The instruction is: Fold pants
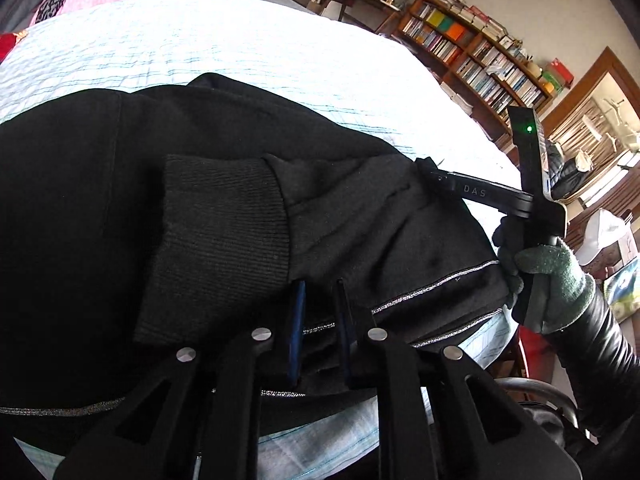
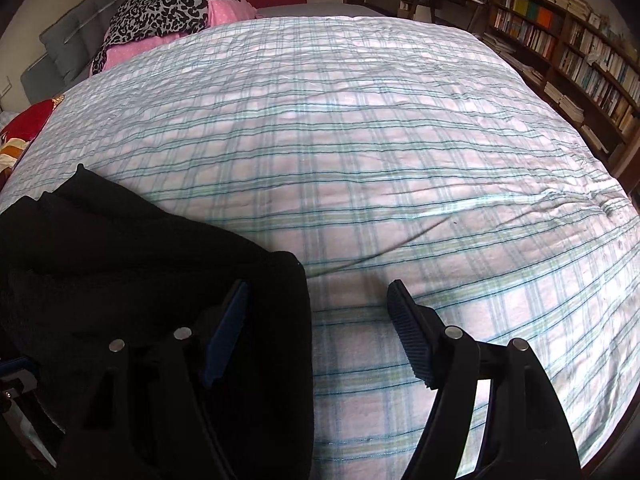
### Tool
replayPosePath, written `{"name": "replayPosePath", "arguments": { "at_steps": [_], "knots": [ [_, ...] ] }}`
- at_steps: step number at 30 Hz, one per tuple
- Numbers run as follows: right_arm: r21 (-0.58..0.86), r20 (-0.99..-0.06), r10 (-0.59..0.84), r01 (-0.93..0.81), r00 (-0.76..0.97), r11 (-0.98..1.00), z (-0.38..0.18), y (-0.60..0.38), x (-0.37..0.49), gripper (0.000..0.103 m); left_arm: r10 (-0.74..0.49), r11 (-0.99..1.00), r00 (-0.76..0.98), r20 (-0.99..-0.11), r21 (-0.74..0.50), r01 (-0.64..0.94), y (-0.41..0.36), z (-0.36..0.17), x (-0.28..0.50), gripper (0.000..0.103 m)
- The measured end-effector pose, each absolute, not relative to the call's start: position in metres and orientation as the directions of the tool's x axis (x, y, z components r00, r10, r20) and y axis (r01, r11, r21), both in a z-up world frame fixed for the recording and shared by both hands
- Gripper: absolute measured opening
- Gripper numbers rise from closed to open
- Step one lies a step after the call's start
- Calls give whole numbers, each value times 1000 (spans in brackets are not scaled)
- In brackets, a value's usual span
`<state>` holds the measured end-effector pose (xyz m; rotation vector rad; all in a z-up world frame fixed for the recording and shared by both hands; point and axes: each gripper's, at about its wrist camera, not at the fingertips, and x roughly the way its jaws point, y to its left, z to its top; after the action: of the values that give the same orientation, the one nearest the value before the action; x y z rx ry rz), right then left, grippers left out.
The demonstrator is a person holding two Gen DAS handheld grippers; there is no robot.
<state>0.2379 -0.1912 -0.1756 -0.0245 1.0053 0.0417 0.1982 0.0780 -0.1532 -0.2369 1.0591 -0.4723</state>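
Pants: the black soft-knit pants with a ribbed cuff and thin silver side stripe (image 1: 248, 208) lie bunched in layers at the near edge of the bed, the ribbed cuff (image 1: 216, 240) folded on top.
Left claw: the left claw (image 1: 320, 332) has its fingers close together over the striped hem; whether cloth is pinched between them, I cannot tell.
Right claw: the right claw (image 2: 320, 332) stands wide apart, gripping nothing; its left finger sits over the pants' corner, its right over bare bedspread.
Risk: if the left claw pulls with only one layer caught, the stack would likely slide apart and the fold go crooked.
Risk, edge: the hem lies right at the bed's near edge, so a tug toward the person could drag it off.
Open room: the white and teal plaid bedspread (image 2: 400, 140) is bare beyond and right of the pants.
Limits: leopard-print and pink bedding (image 2: 172, 4) at the far end; wooden bookshelf (image 2: 568, 40) along the right.
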Motion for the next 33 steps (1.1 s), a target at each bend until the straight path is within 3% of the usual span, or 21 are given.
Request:
{"name": "replayPosePath", "arguments": {
  "at_steps": [5, 7, 9, 17, 24, 27, 33],
  "knots": [
    [-6, -823, 14, -33, 568, 999, -162, -191, 227, 72, -495, 869, 413, -765, -434, 236, 84, -139, 191, 24],
    [-20, -801, -1, -26, 598, 999, -153, -188, 220, 72, -500, 866, 424, -755, -443, 231, 89, -131, 185, 37],
    [-41, -775, -17, -23, 631, 999, -141, -183, 214, 73, -453, 891, 468, -759, -406, 204, 96, -124, 178, 67],
    [-27, -697, 44, -87, 715, 996, -102, -154, 193, 74, -336, 910, 557, -759, -415, -17, 162, -112, 150, 70],
    [-5, -690, 132, -187, 712, 982, -95, -123, 176, 74, -166, 841, 622, -765, -439, -315, 245, -116, 114, 73],
    [6, -699, 157, -214, 698, 977, -97, -114, 172, 74, -175, 777, 641, -747, -505, -376, 271, -118, 103, 73],
    [9, -720, 181, -252, 670, 968, -108, -101, 168, 74, -101, 711, 646, -757, -509, -485, 302, -120, 89, 81]
  ]
}}
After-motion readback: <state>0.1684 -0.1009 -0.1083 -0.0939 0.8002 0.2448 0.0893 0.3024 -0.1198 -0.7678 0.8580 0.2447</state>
